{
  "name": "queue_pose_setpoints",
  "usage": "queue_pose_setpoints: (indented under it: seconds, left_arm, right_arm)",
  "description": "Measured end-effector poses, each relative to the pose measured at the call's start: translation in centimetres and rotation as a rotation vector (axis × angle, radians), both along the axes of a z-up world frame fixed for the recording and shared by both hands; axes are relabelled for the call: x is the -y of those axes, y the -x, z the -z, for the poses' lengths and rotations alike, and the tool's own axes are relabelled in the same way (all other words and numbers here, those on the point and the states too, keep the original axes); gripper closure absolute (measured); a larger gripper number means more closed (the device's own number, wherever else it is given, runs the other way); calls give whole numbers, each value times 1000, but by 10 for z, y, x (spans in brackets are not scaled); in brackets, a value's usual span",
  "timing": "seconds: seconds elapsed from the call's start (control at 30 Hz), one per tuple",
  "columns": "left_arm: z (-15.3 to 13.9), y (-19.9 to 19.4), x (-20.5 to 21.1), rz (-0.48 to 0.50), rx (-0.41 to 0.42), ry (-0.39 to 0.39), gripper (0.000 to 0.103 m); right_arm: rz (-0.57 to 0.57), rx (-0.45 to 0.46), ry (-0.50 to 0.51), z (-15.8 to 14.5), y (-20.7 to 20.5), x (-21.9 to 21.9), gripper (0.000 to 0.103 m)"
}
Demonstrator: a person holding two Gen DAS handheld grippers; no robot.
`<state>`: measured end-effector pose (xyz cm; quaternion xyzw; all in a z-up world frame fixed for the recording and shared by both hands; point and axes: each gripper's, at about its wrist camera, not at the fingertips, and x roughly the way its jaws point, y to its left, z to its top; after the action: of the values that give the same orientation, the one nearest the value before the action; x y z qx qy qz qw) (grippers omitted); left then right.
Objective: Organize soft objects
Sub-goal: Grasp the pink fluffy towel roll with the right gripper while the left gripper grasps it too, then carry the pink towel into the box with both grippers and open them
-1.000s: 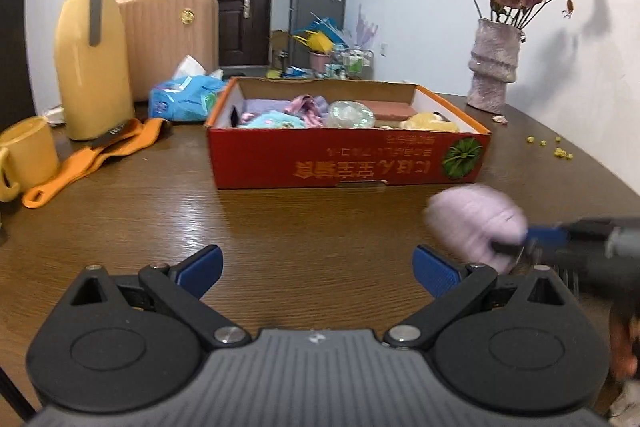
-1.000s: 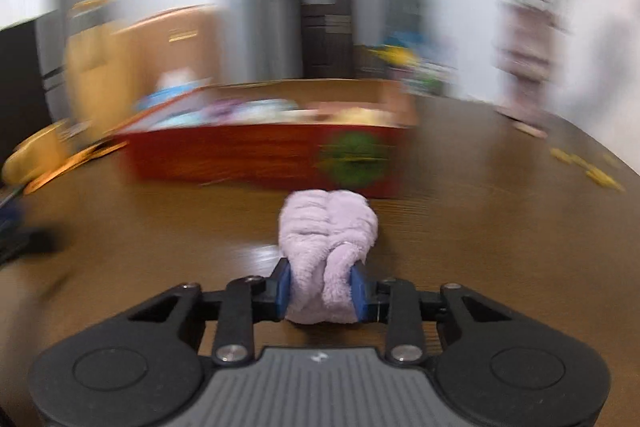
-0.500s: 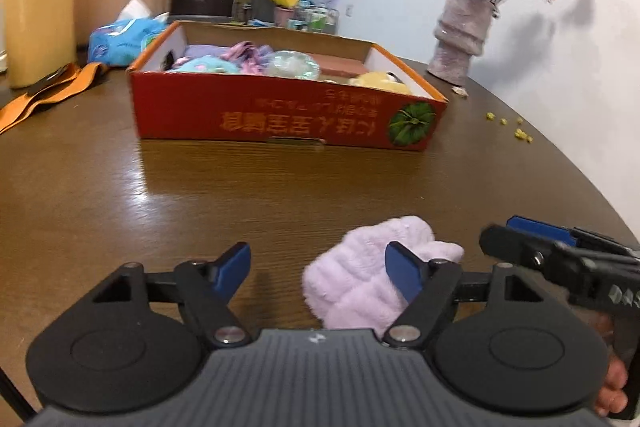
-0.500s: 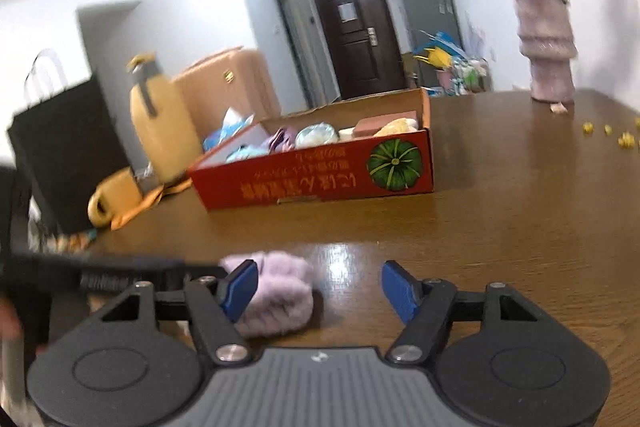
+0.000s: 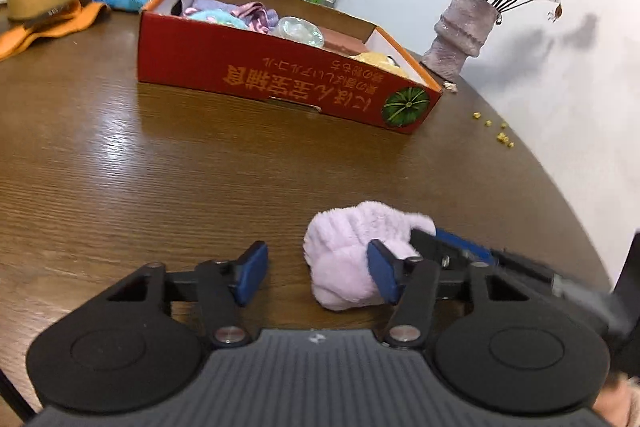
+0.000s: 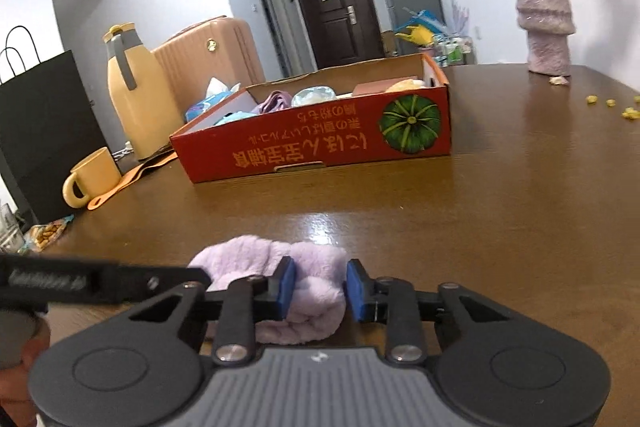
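I count one fluffy lilac cloth (image 6: 276, 291) on the wooden table (image 5: 160, 167), bunched into a soft roll, and both tools are at it. The right gripper (image 6: 320, 285) has just been closing: its two blue pads now pinch one end of the roll, the plush squeezed between them, with the rest of the roll bulging out past the left-hand pad. The left gripper (image 5: 316, 271) has also just been closing, but its jaws are still spread: the cloth sits against the inner face of the right-hand pad (image 5: 382, 273), while the left-hand pad (image 5: 252, 273) stands clear, bare wood between it and the cloth. Ahead of both jaws, well apart from the cloth, stands one red cardboard box (image 6: 320, 143) with a green pumpkin print; inside I make out several soft items in pastel colours, exact count unclear. Beyond the right jaw side: one vase of dried roses (image 5: 460, 35) and a few yellow crumbs (image 5: 496, 131). Beyond the left: one yellow thermos jug (image 6: 140, 99), one yellow mug (image 6: 90, 179), one black paper bag (image 6: 40, 131).
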<state>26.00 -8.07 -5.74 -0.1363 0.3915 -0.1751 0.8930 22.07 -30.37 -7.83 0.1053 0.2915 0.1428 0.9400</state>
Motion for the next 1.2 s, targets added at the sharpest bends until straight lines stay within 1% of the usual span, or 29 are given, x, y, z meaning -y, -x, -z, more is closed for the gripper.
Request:
queue_pose_setpoints:
  seconds: [0.03,0.07,0.17,0.23,0.3,0.33,0.37,0.4,0.53,0.67,0.8,0.9,1.07,1.2]
  left_arm:
    - [1,-2,0,2,-5,14,55]
    - [1,-4,0,4,-13,26,56]
    - [1,-9,0,4,-34,49,56]
    - [-1,-10,1,8,-31,46,56]
    - [-1,-9,5,12,-18,26,59]
    - [0,-9,7,20,-15,19,67]
    - [0,-9,9,35,-12,20,76]
    - [1,-8,10,43,-9,26,78]
    - [1,-3,12,51,21,4,81]
    - [1,0,12,55,33,2,82]
    - [2,1,12,54,37,-1,82]
    - [1,4,13,54,42,-11,82]
    - [-8,10,14,70,70,-14,84]
    - [-19,5,14,86,99,6,85]
  right_arm:
    - [5,-4,-2,0,1,1,75]
    - [6,-8,-8,-1,1,2,75]
    - [12,-24,-32,1,-3,5,75]
    - [14,-27,-38,3,-4,5,75]
    - [14,-25,-32,4,-4,3,75]
    - [14,-25,-32,5,-4,2,75]
    - [13,-27,-33,5,-4,2,75]
    - [11,-27,-33,5,-4,3,75]
    - [-4,-33,-52,6,-5,5,80]
    - [4,-34,-63,7,-5,5,80]
    - [5,-27,-49,8,-5,4,80]
    - [2,-20,-49,6,-3,3,83]
    - [4,-6,-51,1,2,2,88]
    - [15,19,-70,-10,0,5,88]
